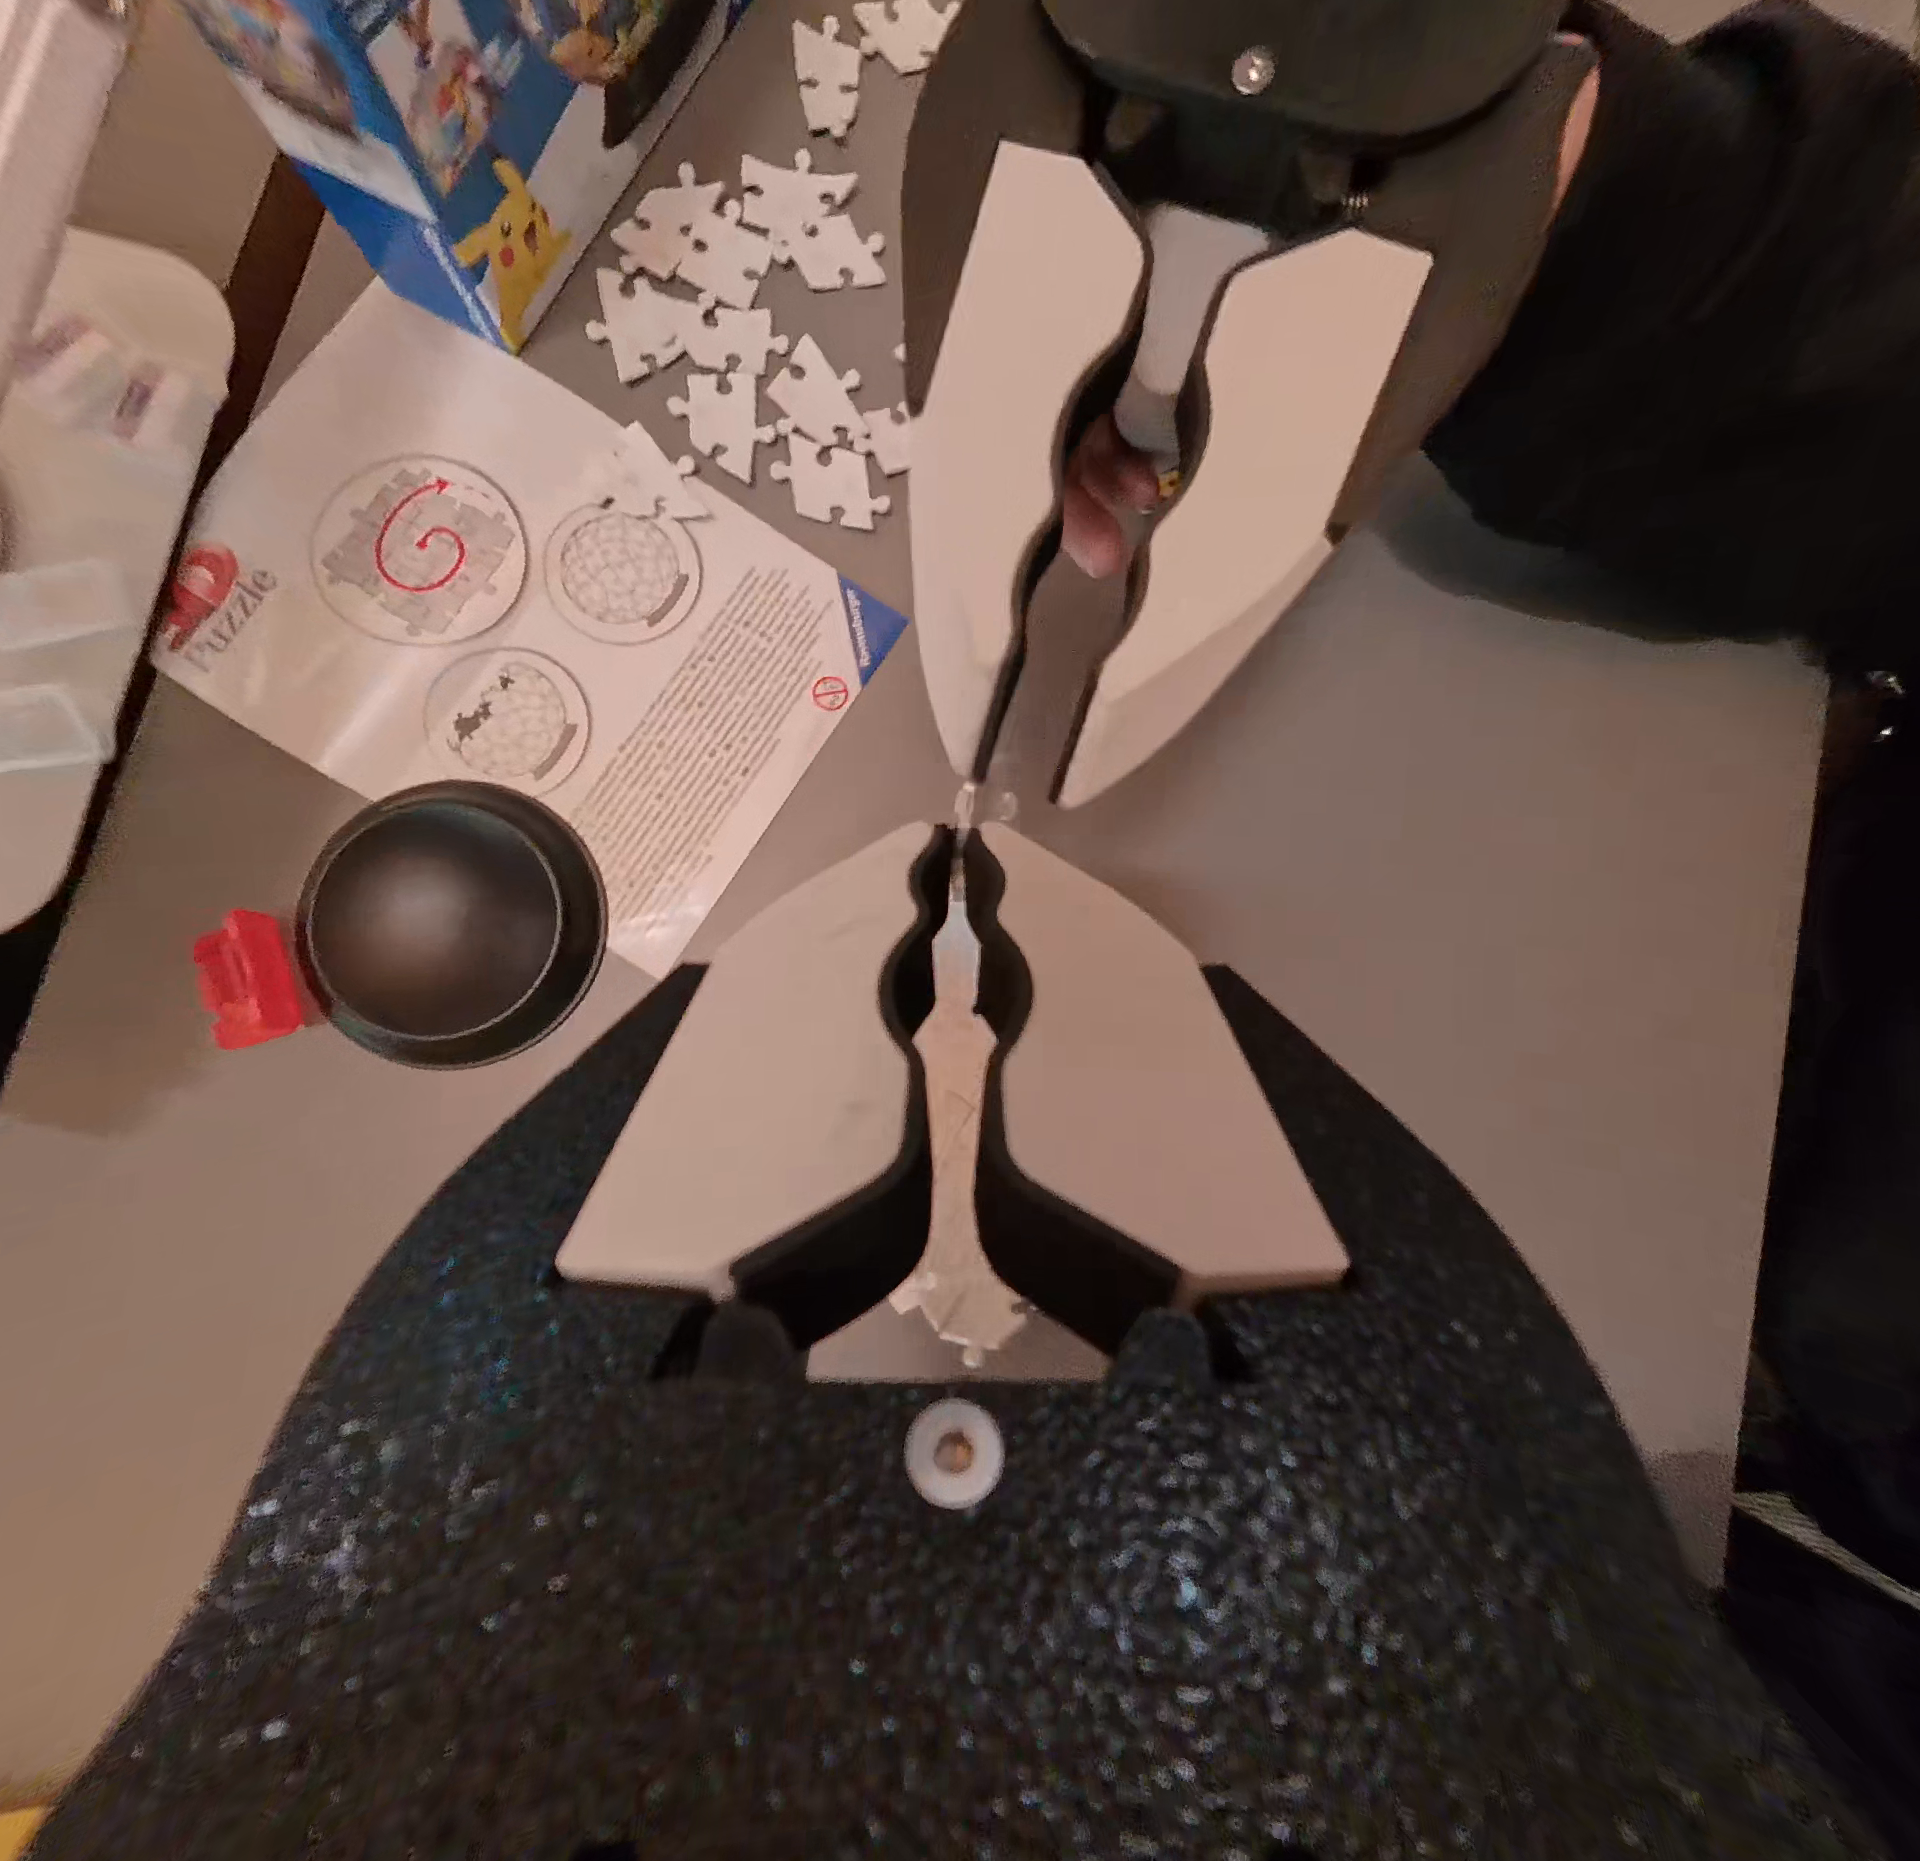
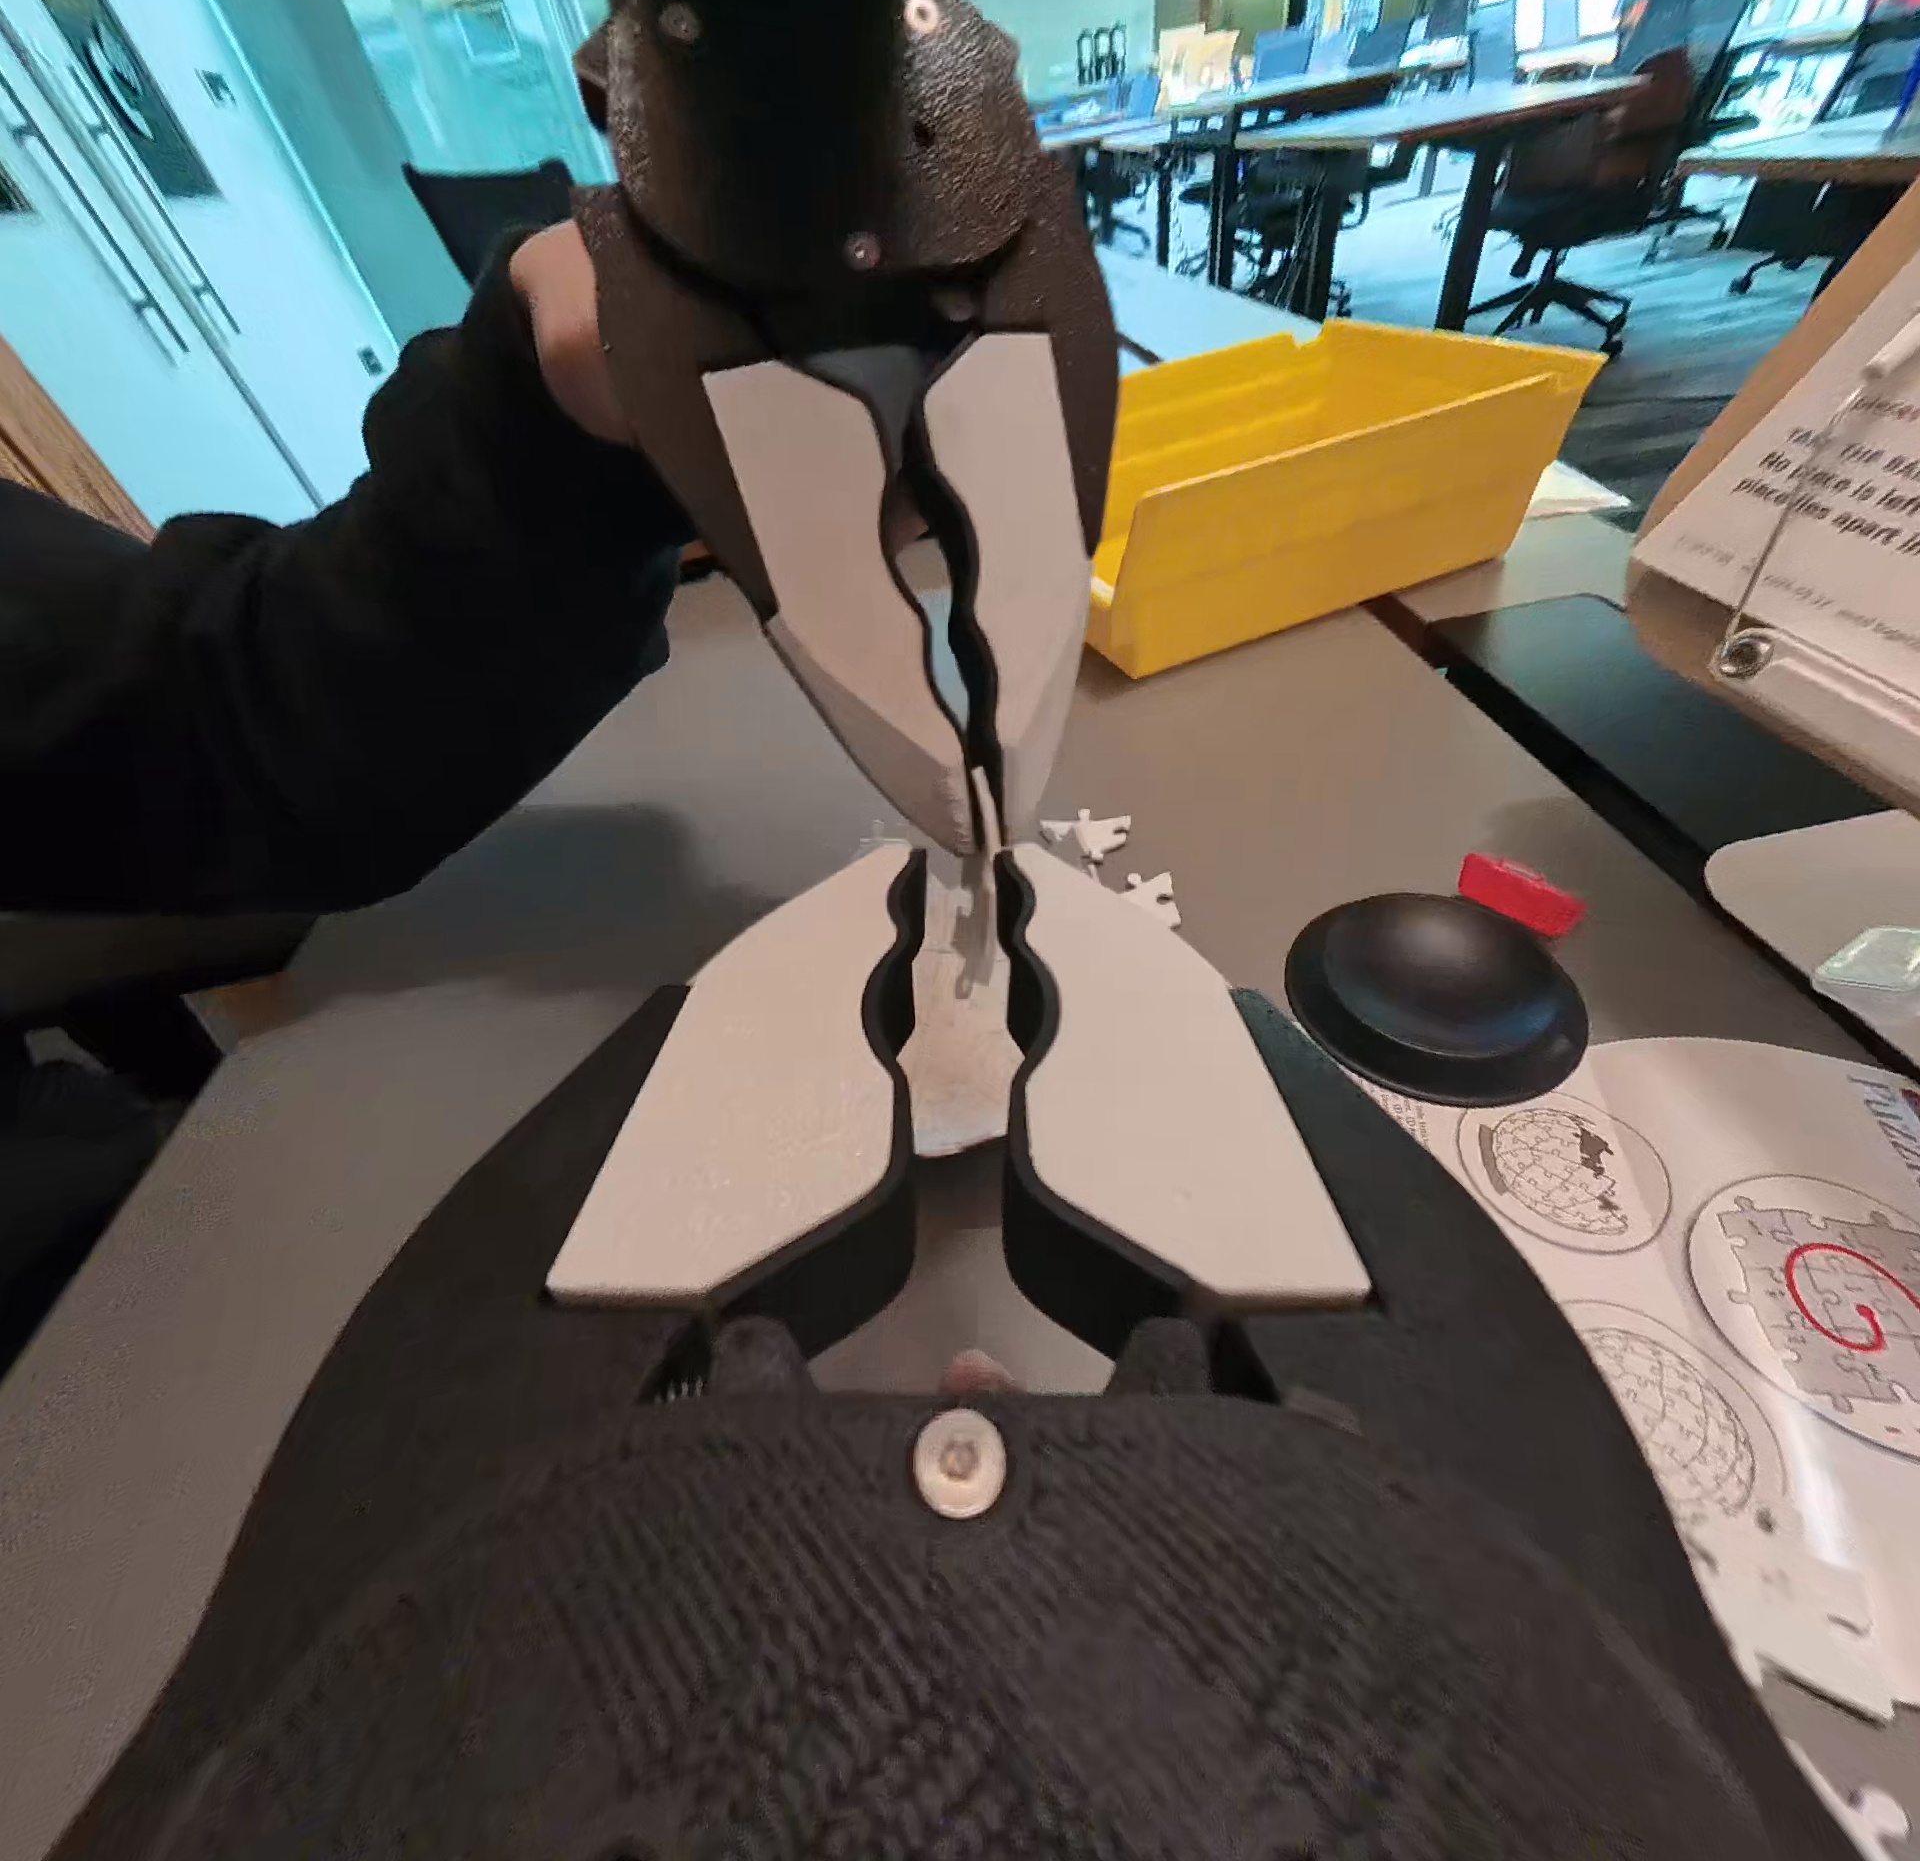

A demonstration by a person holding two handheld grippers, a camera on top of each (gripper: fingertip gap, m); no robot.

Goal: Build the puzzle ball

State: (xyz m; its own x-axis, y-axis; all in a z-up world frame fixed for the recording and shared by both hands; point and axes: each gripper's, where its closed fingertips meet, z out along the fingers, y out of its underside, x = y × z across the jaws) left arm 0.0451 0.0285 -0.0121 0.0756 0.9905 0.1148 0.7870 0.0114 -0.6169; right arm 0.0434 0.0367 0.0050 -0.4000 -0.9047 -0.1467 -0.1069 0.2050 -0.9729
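Note:
My left gripper is shut on a white puzzle-piece cluster that runs back between its fingers. My right gripper is shut on another white puzzle-piece section. The two grippers meet tip to tip above the grey table, and the edges of the held pieces touch at the tips. The right gripper comes in from the top of the left wrist view, and the left gripper comes in from the top of the right wrist view. Several loose white pieces lie face down beyond them.
A black dish-shaped stand with a red block beside it sits on the edge of the instruction sheet. The puzzle box stands behind it. A yellow bin is at the far side. Black sleeves reach in. From either gripper's tips it is about 25 cm to the red block. It is also in sight in the right wrist view.

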